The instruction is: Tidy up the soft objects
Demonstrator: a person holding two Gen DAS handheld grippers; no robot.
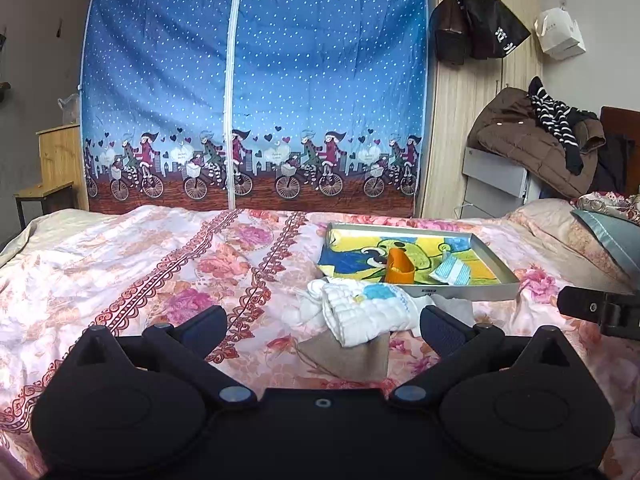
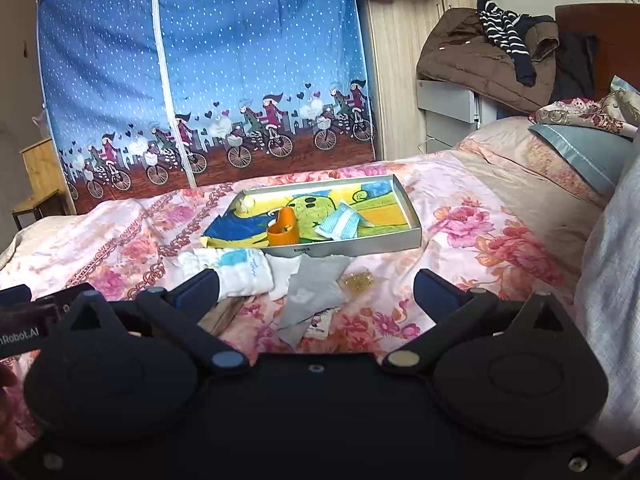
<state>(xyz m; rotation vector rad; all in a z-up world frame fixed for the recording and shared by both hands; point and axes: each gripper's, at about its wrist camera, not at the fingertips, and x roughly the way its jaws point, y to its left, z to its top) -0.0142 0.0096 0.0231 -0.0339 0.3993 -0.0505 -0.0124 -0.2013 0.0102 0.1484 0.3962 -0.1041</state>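
Observation:
On the floral bed lies a silver tray (image 1: 464, 292) (image 2: 408, 196) lined with a colourful cartoon towel (image 1: 404, 248) (image 2: 320, 208). An orange cup (image 1: 398, 266) (image 2: 282, 230) and a light blue packet (image 1: 450, 271) (image 2: 342, 222) sit in it. In front of the tray rests a folded white quilted cloth (image 1: 360, 312) (image 2: 236, 270), with a grey cloth (image 2: 316, 292) and a tan cloth (image 1: 348, 354) beside it. My left gripper (image 1: 324, 322) stands open just before the white cloth. My right gripper (image 2: 318, 286) is open above the grey cloth.
A blue dotted fabric wardrobe (image 1: 256, 88) stands behind the bed. Clothes are piled on a grey cabinet (image 1: 496, 176) at the right, and pillows (image 2: 580, 152) lie at the bed's right end. A small gold item (image 2: 358, 280) and a small packet (image 2: 320, 326) lie near the grey cloth.

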